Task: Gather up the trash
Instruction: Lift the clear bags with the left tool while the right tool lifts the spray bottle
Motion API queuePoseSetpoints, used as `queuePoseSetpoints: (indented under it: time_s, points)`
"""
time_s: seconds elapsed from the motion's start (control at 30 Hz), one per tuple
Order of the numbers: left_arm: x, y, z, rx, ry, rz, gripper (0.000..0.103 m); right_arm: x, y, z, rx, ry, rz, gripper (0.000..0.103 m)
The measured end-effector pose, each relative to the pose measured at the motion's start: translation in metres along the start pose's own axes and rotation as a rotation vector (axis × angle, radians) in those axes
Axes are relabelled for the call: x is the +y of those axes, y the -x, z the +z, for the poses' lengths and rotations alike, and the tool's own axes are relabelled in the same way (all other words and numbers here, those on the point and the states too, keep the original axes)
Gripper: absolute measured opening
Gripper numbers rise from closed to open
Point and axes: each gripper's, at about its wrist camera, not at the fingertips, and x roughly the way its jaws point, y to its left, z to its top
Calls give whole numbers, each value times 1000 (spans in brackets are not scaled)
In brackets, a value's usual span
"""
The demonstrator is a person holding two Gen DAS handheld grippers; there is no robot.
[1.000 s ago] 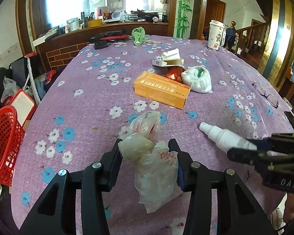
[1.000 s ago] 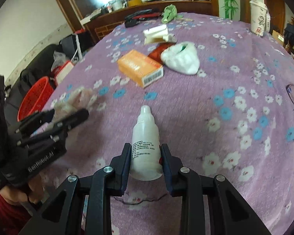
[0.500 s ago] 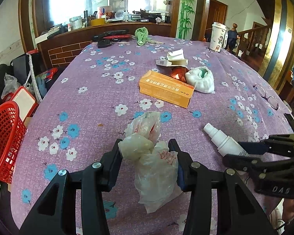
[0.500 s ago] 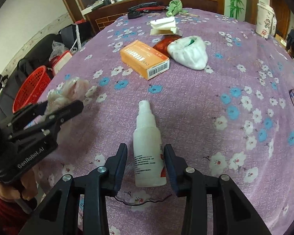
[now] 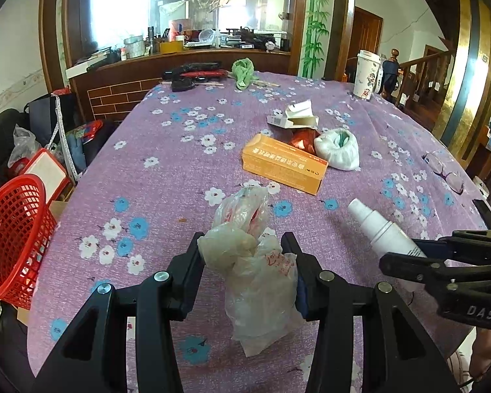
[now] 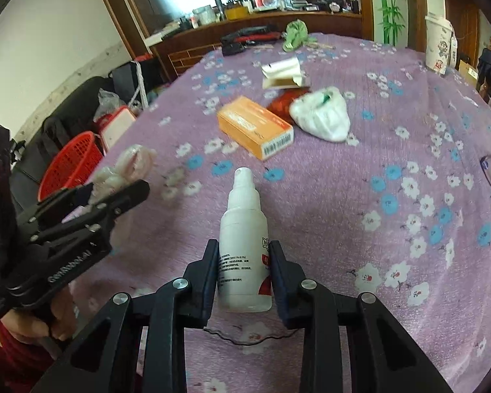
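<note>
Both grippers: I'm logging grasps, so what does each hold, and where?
Left gripper clamps the crumpled plastic bag at its bunched middle; right gripper grips the white spray bottle by its lower body.

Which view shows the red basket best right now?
The left wrist view: the red basket sits large at the left edge, beside the table, its mesh and rim clear. The right wrist view shows it smaller, farther off, partly hidden behind the left gripper.

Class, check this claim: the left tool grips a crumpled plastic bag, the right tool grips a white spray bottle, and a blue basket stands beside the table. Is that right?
One detail is wrong: the basket is red, not blue, as the left wrist view shows. The rest holds: the left tool grips the crumpled plastic bag, and the right tool grips the white spray bottle.
</note>
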Motion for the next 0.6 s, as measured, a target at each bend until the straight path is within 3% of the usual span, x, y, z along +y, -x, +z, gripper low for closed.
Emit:
queuePoseSetpoints:
  time_s: [0.3, 0.6]
  points:
    - [12, 9, 1, -14, 23, 11, 45, 20, 0, 11, 6, 28, 22, 32]
    - [49, 28, 5, -53, 87, 53, 45, 54, -13, 32, 26, 79, 62, 32]
